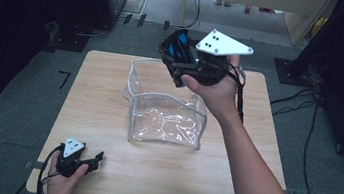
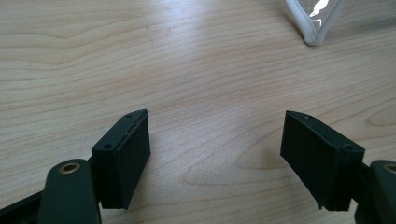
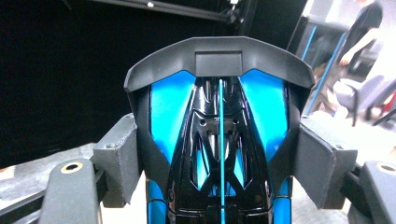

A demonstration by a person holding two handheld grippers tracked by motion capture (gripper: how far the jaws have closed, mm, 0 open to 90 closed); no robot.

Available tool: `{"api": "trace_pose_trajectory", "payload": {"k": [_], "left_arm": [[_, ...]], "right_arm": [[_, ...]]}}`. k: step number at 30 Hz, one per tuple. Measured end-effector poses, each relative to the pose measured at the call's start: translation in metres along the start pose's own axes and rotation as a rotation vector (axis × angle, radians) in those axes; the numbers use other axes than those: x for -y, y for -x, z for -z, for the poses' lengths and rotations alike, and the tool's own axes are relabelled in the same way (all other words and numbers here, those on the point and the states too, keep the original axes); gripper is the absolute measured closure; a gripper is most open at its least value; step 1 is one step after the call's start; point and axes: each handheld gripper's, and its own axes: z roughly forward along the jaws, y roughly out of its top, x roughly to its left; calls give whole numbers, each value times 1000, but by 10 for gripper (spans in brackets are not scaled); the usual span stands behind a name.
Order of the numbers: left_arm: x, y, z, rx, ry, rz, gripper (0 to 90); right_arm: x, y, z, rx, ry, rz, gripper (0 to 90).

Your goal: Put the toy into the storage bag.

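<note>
My right gripper (image 1: 175, 54) hangs in the air over the far rim of a clear plastic bag (image 1: 167, 119), shut on a black and blue plastic object (image 1: 183, 44). In the right gripper view the object (image 3: 219, 116) stands upright between the pads (image 3: 119, 163), which press on its two sides, with the right gripper (image 3: 219, 165) centred on it. The bag stands open-topped in the middle of the wooden table (image 1: 104, 98). My left gripper (image 1: 96, 160) rests at the table's near left corner, open with nothing in it. Its jaws (image 2: 215, 154) stand wide over bare wood, a corner of the bag (image 2: 312, 25) ahead.
Cables (image 1: 307, 125) run across the grey floor right of the table. Dark equipment stands at the left and right sides. A person (image 3: 362, 32) and a chair (image 3: 355, 93) are in the far background of the right gripper view.
</note>
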Motion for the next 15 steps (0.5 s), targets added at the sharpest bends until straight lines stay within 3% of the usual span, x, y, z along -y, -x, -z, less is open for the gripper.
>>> {"api": "trace_pose_trajectory", "payload": {"k": [5,7,14,15], "left_arm": [[0,0,0,1,1,3,244],[0,0,0,1,2,4,244],[0,0,0,4,2,1,244],[0,0,0,5,2,1,244]], "right_arm": [[2,3,-27,-34,-64,-20,259],[6,1,-45,-54,-116,-4,260],[15,-2,-76,-72,-175,-19,260],[19,-2,-85,-68,-204,-31,260]]}}
